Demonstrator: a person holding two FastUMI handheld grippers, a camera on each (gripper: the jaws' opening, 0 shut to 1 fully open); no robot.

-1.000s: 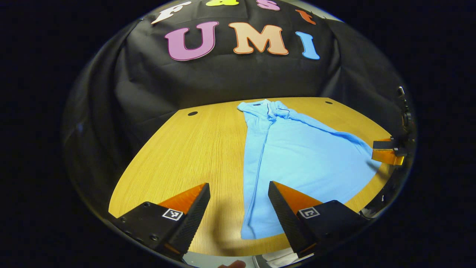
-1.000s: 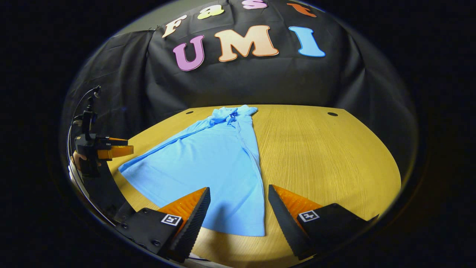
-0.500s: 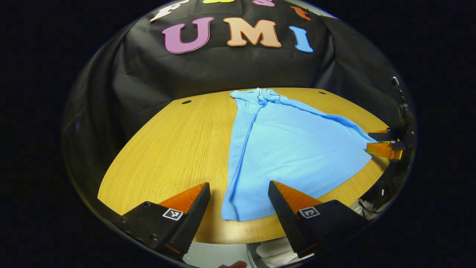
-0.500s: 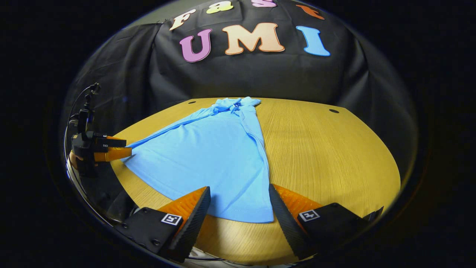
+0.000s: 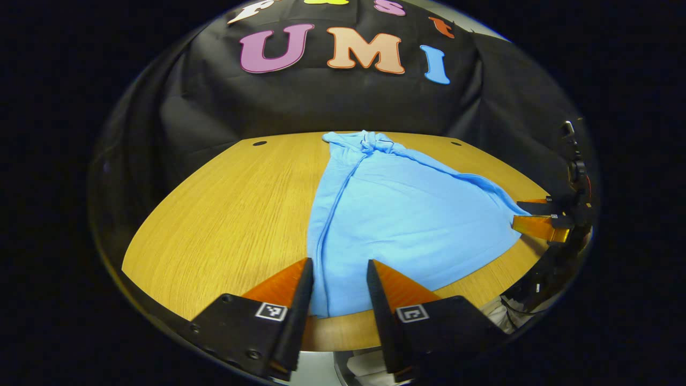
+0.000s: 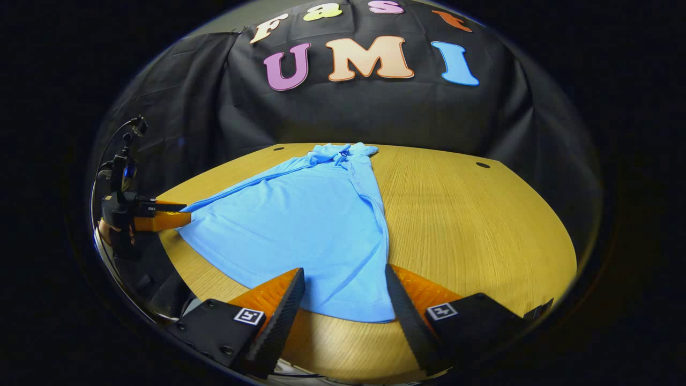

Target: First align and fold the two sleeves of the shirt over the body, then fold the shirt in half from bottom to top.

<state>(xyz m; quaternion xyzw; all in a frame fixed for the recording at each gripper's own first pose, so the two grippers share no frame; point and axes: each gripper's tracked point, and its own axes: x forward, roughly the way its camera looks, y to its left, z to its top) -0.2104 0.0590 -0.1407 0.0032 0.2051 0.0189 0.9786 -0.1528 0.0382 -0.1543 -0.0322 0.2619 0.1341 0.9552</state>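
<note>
The shirt (image 5: 396,225) lies flat on the bench (image 5: 225,214), long axis running away toward the collar. Each gripper faces 1 hem corner, jaws spread: left gripper (image 5: 335,276), right gripper (image 6: 343,284).

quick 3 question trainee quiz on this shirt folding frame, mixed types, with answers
1. True or false: the shirt lies flat on the table with its sleeves already folded over the body.
2. Which corner of the hem does the left tool straddle? A. the left one B. the right one
3. Fill in: the collar points toward the booth's ____.

Key: 1 true; 2 A; 3 wall. The right tool is open at the other hem corner, and neither tool grips the cloth yet.
</note>
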